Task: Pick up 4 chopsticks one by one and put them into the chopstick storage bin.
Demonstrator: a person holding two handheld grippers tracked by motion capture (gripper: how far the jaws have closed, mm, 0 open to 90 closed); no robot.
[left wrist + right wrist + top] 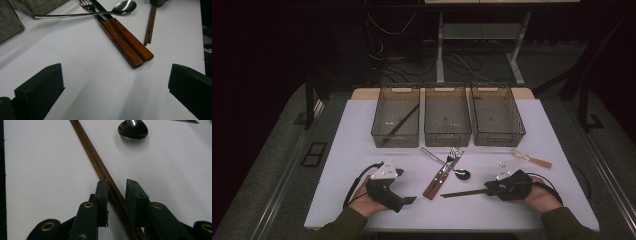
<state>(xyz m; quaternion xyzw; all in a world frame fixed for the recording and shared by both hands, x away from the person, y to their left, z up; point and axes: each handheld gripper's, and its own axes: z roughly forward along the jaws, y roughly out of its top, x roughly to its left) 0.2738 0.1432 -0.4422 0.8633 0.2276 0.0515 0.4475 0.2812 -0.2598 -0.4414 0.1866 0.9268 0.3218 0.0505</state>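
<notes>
White covered the counter (342, 150), seen from above. At the left, the person's left gripper (408, 200) rested on it with its jaws wide apart and nothing between them. Behind stood three clear bins (447, 121) in a row, the leftmost holding a dark stick. At the centre lay a wooden-handled knife and fork (439, 175) side by side, with a metal spoon (447, 164) crossed over them. Right of these, a pair of brown chopsticks (464, 193) lay flat on the counter. The right gripper (488, 188) straddled their right end, jaws narrowed close around the chopsticks; whether both pads pressed on them could not be told. A wooden-handled spoon (529, 158) lay farther right.
</notes>
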